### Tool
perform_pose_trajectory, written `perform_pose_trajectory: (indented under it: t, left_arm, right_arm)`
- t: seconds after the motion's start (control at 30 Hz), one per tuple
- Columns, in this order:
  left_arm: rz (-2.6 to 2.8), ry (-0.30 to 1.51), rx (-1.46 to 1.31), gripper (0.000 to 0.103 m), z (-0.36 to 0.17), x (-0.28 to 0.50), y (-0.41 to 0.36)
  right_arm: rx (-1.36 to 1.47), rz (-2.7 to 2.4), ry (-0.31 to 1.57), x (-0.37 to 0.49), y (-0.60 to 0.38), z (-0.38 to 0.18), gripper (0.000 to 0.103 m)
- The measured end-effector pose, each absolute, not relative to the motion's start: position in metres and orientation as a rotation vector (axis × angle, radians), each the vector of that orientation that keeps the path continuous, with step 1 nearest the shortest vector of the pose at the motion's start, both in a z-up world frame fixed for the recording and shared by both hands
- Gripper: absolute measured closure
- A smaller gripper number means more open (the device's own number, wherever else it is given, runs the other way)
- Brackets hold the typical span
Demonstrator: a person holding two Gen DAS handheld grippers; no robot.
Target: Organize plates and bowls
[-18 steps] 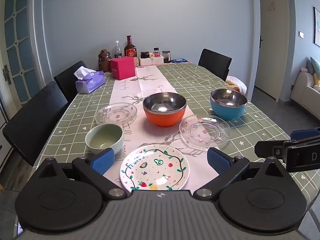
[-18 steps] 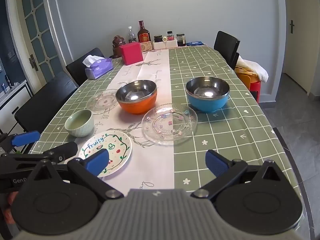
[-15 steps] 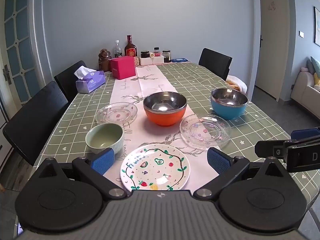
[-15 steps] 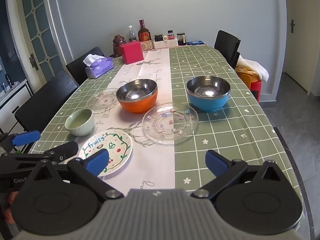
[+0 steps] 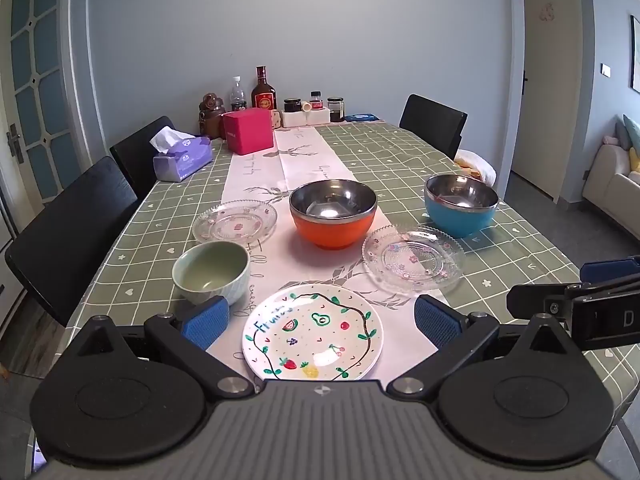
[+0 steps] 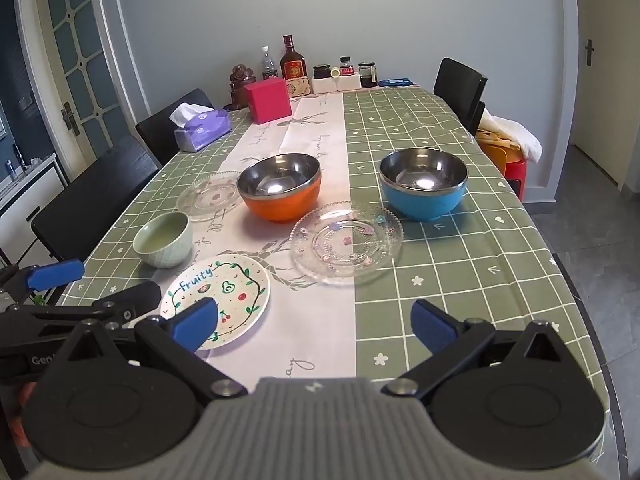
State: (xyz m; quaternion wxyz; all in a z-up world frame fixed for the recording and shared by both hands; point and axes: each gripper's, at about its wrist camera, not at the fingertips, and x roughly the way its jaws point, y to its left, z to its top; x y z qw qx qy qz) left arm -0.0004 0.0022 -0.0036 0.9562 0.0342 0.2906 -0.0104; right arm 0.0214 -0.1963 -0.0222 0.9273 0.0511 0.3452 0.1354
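Over the table (image 5: 400, 160), both wide-open grippers (image 5: 320, 322) (image 6: 314, 326) tilt downward.

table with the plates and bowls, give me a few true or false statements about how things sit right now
1. The orange bowl is stacked inside the blue bowl. False: they stand apart, each on the table.
2. The fruit plate lies flat between the open pads of the left gripper, not gripped. True.
3. The right gripper is shut on the large glass plate. False: it is open and holds nothing; the plate lies farther up the table.
4. The green bowl is empty. True.
5. The small glass plate rests on top of the fruit plate. False: it lies beyond the green bowl.
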Motion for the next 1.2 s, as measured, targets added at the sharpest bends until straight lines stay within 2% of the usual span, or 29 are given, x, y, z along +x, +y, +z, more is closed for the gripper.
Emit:
perform_pose_trajectory:
  t: [1.2]
  left_arm:
    - [-0.006, 0.599, 0.043, 0.000, -0.007, 0.002, 0.015]
  right_arm:
    - [0.091, 0.297, 0.729, 0.030, -0.185, -0.025, 0.003]
